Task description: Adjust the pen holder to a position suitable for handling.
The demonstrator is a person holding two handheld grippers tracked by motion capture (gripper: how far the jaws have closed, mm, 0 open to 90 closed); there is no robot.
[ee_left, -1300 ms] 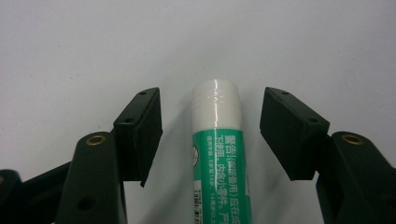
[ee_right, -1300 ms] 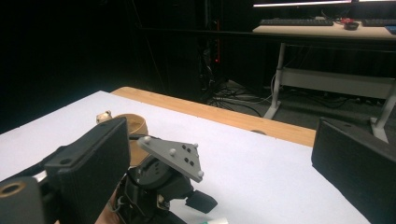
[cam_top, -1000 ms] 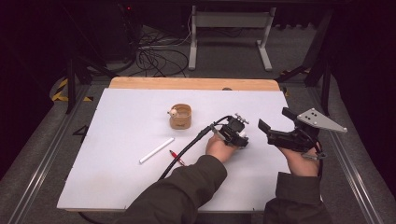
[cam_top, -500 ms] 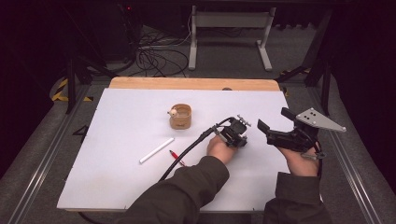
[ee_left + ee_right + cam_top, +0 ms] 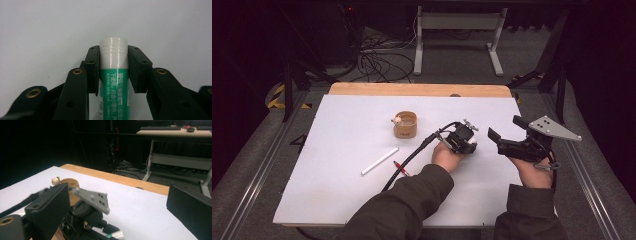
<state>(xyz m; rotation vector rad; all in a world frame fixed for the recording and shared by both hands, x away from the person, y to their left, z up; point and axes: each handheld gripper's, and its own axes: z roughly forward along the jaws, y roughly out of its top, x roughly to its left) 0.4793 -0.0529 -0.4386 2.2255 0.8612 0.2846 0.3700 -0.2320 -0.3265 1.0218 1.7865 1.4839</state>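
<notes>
Left claw (image 5: 113, 72) just closed on green glue stick (image 5: 113, 75), right claw (image 5: 120, 212) wide open

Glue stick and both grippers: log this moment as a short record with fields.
held item: glue stick, green label, white cap
holder: left gripper, jaws have just been closing, pads now pressed on both sides of the stick just below the cap
left gripper pose: pointed down at the white table sheet
right gripper: right gripper open, nothing between its jaws, held above the sheet beside the left one
other items: wooden cup; white pen; red pen, partly under the cable
</notes>
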